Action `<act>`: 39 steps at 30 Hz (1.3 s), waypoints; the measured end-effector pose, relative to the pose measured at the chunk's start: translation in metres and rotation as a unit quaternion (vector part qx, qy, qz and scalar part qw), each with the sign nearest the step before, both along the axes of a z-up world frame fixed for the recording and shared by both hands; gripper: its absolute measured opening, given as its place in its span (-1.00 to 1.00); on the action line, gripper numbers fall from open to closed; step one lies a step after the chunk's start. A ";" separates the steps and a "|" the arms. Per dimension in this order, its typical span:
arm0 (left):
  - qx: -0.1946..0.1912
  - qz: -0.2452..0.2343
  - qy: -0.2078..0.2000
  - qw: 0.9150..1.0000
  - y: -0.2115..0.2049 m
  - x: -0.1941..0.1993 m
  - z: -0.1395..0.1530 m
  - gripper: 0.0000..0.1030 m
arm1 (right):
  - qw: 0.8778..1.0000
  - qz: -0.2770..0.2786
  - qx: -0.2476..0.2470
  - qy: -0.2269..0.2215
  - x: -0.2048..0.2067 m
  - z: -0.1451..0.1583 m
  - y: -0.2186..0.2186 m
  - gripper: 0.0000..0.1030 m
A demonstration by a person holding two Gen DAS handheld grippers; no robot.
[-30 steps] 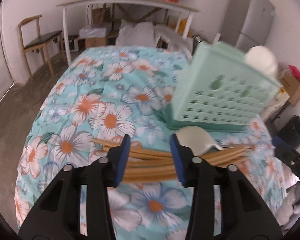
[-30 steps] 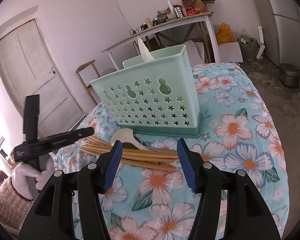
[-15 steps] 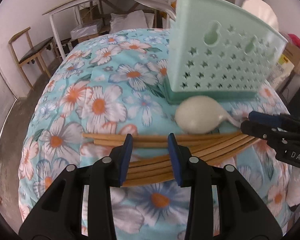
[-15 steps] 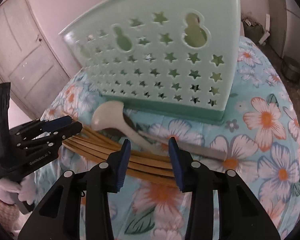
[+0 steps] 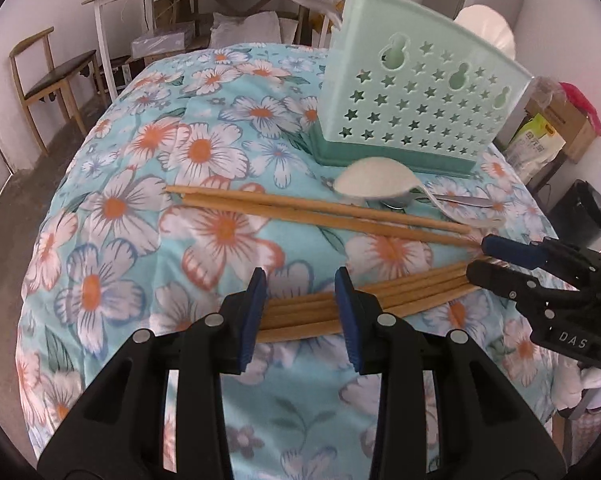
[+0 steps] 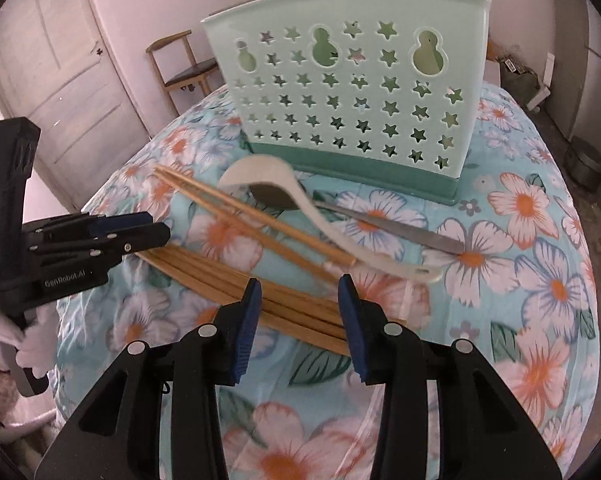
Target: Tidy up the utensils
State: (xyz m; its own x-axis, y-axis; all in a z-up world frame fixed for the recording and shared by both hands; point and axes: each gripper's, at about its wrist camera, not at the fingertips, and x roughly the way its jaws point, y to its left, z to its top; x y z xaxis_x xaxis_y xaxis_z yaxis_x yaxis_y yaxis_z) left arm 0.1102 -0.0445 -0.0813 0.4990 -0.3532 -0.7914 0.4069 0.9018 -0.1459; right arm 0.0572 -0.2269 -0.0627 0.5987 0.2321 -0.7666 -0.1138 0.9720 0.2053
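One green caddy (image 6: 348, 92), one white spoon (image 6: 284, 188), one metal spoon (image 6: 380, 220) — chopsticks (image 5: 320, 212) too bunched to count.

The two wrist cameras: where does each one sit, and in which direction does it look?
Left wrist view: sits on the left tongs, looking down along them at the chopstick bundle; the right tongs enter from the right.
Right wrist view: sits on the right tongs, looking down at the same bundle; the left tongs and a white-gloved hand show at the left.
Both views share the chopstick bundle, white spoon, mint green holder and floral cloth.
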 end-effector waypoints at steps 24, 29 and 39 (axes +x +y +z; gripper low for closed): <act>-0.096 0.035 -0.072 0.992 0.018 -0.016 0.036 -0.13 | 0.998 -0.017 0.022 -0.048 -0.026 0.023 -0.012 -0.05; -0.094 0.035 -0.084 0.991 0.016 -0.020 0.039 -0.02 | 0.997 -0.029 -0.003 -0.078 -0.029 0.034 -0.013 0.26; -0.079 0.034 -0.131 0.988 0.010 -0.030 0.050 0.31 | 0.978 -0.055 -0.096 -0.178 -0.049 0.064 -0.007 0.81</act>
State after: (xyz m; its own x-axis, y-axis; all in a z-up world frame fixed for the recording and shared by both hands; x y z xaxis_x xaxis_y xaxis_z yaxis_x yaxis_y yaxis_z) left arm 0.0806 -0.0344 -0.0310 0.7054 -0.4212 -0.5701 0.3891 0.9024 -0.1852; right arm 0.0079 -0.2342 0.0011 0.8489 0.0235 -0.5281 -0.0378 0.9992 -0.0162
